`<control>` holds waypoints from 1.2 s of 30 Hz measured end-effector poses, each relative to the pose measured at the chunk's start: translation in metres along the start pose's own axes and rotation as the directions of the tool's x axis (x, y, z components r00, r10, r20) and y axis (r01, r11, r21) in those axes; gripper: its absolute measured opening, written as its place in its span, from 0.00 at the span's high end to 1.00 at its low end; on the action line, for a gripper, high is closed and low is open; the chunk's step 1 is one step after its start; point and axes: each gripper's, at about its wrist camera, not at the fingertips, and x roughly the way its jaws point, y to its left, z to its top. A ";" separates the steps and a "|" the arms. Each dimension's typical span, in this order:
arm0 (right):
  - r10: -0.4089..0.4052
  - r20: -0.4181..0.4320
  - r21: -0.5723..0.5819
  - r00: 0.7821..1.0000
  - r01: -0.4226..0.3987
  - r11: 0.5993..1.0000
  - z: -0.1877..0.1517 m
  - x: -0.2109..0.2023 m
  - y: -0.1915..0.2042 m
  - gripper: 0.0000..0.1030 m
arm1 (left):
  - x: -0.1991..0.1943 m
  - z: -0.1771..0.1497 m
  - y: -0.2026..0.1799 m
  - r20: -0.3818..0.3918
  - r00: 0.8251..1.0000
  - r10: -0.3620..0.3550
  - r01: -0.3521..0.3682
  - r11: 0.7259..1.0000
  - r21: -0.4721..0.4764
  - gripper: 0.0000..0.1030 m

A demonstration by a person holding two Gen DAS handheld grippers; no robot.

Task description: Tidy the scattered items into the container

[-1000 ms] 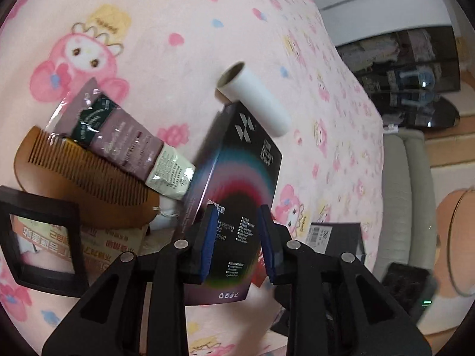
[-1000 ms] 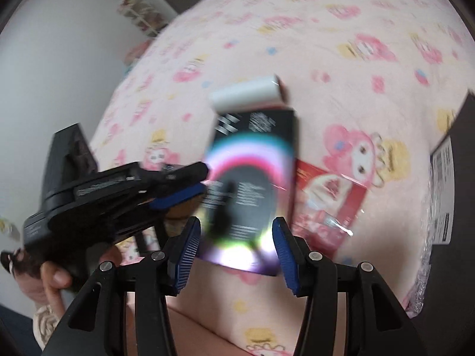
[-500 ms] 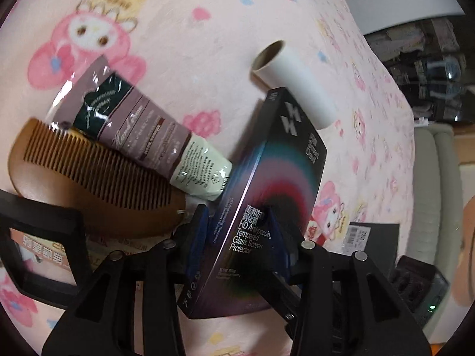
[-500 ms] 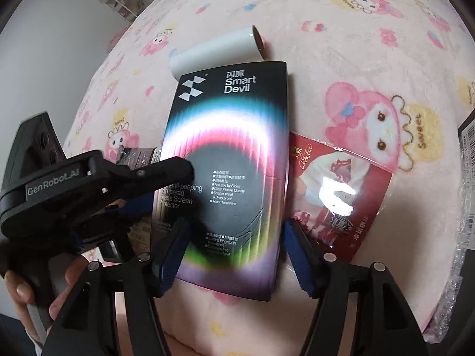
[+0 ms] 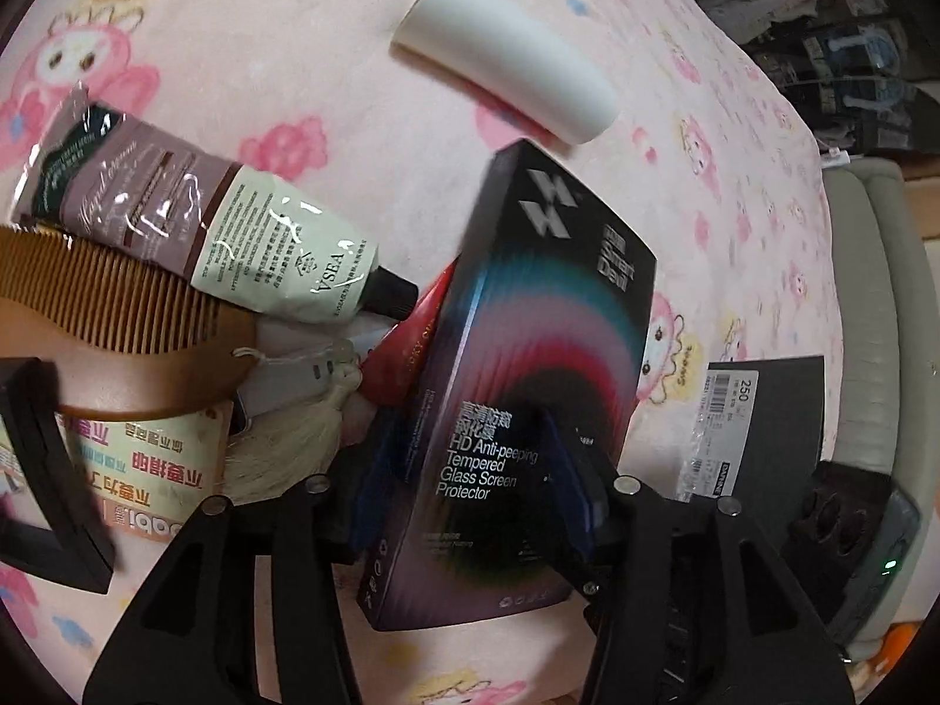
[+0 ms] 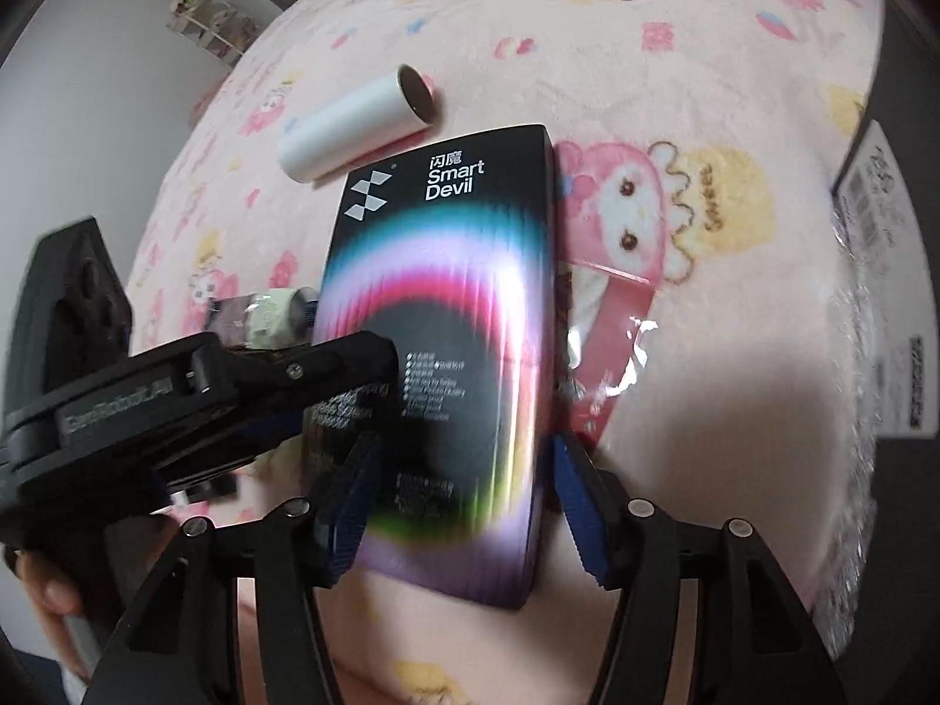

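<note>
The screen protector box is clamped by the left gripper – its blue fingers are pressed against the box's two faces, and the box is tipped up on edge over the pink blanket. In the right wrist view the right gripper is seen with its fingers spread around the box's near end – one is just beside the box's edge, but contact can't be made out. Just beyond the box's far end a white cardboard tube is lying. To the box's left a cream tube is laid against a wooden comb. A red packet is tucked under the box's right side.
</note>
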 end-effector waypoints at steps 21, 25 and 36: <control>0.047 0.221 -0.084 0.974 -0.029 0.996 -0.032 -0.150 0.009 0.51 | -0.079 -0.052 -0.069 0.083 0.965 -0.248 0.231 0.957 0.176 0.56; 0.044 0.272 -0.102 0.961 -0.016 0.995 -0.036 -0.181 0.003 0.51 | -0.091 -0.060 -0.102 0.093 0.959 -0.267 0.242 0.945 0.220 0.56; -0.004 0.346 -0.016 0.938 0.010 1.000 -0.048 -0.238 -0.083 0.51 | -0.047 -0.085 -0.204 -0.006 0.972 -0.236 0.224 0.911 0.345 0.56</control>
